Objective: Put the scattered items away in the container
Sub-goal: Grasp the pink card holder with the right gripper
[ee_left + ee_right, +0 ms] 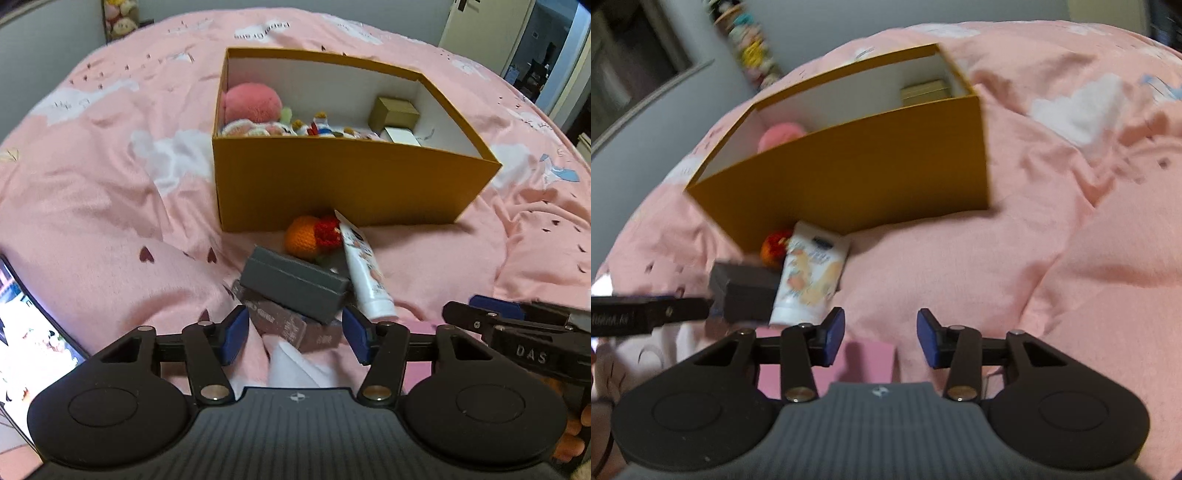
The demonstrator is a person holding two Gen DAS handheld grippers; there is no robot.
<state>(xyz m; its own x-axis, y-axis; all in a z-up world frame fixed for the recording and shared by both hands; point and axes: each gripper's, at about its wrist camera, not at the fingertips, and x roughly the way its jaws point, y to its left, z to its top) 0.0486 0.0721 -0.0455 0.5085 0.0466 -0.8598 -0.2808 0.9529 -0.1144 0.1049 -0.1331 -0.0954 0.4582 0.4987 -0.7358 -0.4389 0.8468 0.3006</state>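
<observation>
A yellow cardboard box stands open on the pink bed and holds a pink plush ball, small toys and a gold box. In front of it lie an orange knitted toy, a white tube, a grey box and a brown box under it. My left gripper is open, its fingers on either side of the grey and brown boxes. My right gripper is open and empty over the bedsheet, right of the tube and above a pink card.
A lit tablet screen lies at the left edge of the bed. A white cloth lies under the left gripper. The right gripper's arm shows at the right in the left wrist view. Plush toys sit beyond the bed.
</observation>
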